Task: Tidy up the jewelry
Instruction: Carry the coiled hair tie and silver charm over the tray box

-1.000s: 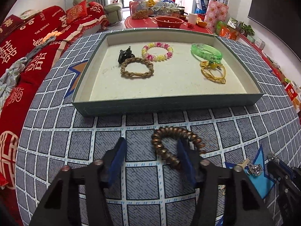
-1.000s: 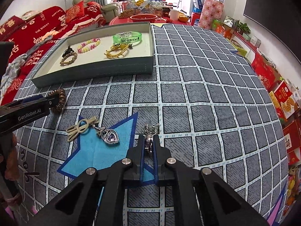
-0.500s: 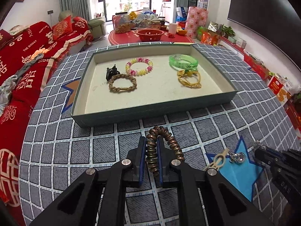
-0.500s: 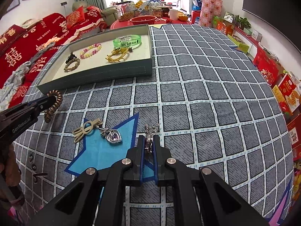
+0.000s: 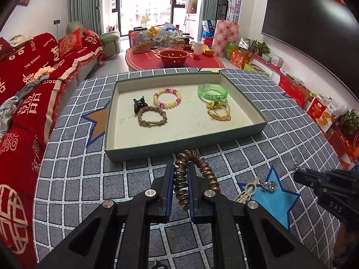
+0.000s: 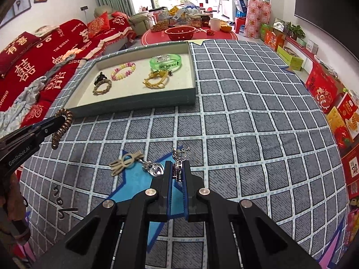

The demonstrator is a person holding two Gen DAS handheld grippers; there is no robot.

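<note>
A bronze spiral hair tie [image 5: 190, 174] was pinched between the blue pads of the left tongs [image 5: 181, 174], one side of its loop clamped and the rest arching free to the right. It was held lifted off the grey checked table [image 5: 74, 179], just short of the near wall of the tray [image 5: 179, 150]; in the right wrist view the same hair tie [image 6: 61, 125] was seen hanging from the left tongs [image 6: 52, 122] near the tray's front left corner.

A small silver earring [image 6: 178, 163] was clamped in the right tongs [image 6: 177, 172], which were pressed together on it, its clip end sticking up past the fingertips. In the left wrist view the right tongs [image 5: 299, 172] were seen at the far right edge with the silver piece at their tip.

On the blue star patch [image 6: 134, 188] of the table, a cream hair clip [image 6: 125, 162] and a silver heart pendant [image 6: 154, 168] were lying beside each other, just left of the right tongs.

Inside the tray a braided brown bracelet [image 5: 152, 118] was laid touching a black claw clip [image 5: 139, 105]; a pink and yellow beaded bracelet [image 5: 167, 97] was placed behind them. To the right, a green translucent bangle [image 5: 212, 92] and a yellow cord bracelet [image 5: 218, 111] were set close together.
</note>
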